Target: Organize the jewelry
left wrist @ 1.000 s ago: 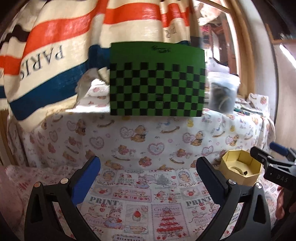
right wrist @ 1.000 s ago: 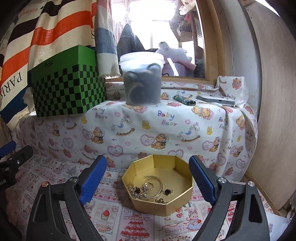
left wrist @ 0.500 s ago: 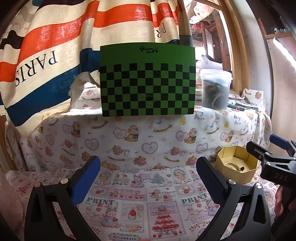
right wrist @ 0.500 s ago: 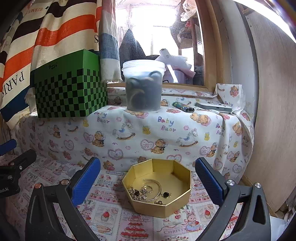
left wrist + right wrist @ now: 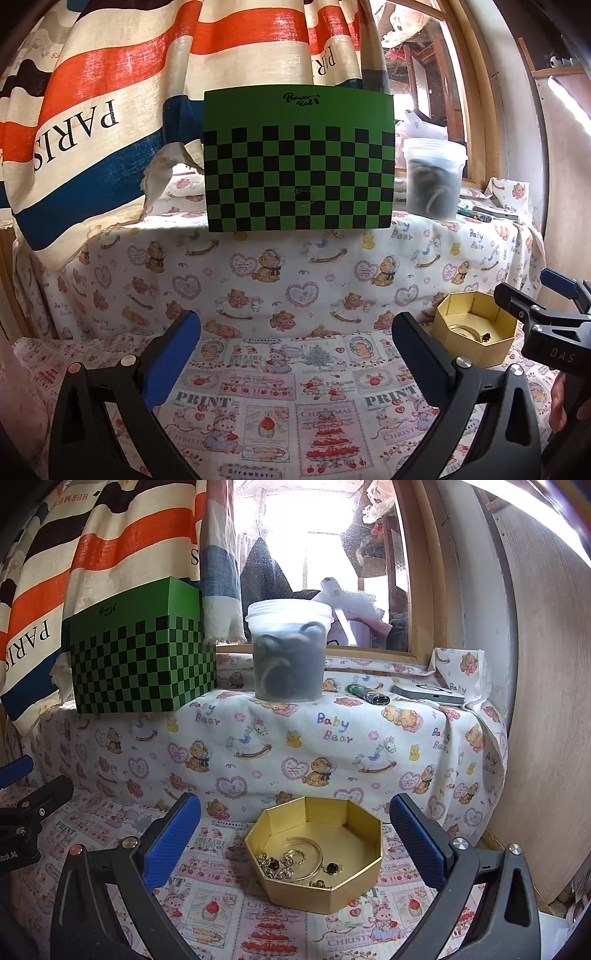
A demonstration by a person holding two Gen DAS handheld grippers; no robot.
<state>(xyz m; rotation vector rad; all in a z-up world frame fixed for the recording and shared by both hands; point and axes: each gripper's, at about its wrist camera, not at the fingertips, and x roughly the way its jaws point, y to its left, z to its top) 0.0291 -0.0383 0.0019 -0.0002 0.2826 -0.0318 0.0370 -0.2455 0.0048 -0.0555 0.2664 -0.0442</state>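
- Your left gripper (image 5: 295,339) has its blue-padded fingers spread wide with nothing between them, hovering over the printed Christmas-pattern cloth (image 5: 295,391).
- Your right gripper (image 5: 295,823) is just as wide and holds nothing; it hangs just in front of the gold octagonal cardboard tray (image 5: 354,882), and the tray shows between the two fingers.
- Inside that tray, toward its near left side, you have a tangle of small jewelry (image 5: 280,864): a thin gold bangle, a ring, dark-stoned pieces and a sparkly chain, all lying on the tray floor.
- From the left wrist view, the tray (image 5: 458,347) sits low on the right, with the right gripper just beside it at the frame edge.
- Behind the tray rises a ledge draped in white teddy-bear fabric (image 5: 332,738).
- On that ledge stand a green box with a black checkerboard pattern (image 5: 299,162) and, to its right, a translucent plastic tub (image 5: 288,650) of dark contents.
- Farthest back hangs a striped cloth printed "PARIS" (image 5: 110,92).
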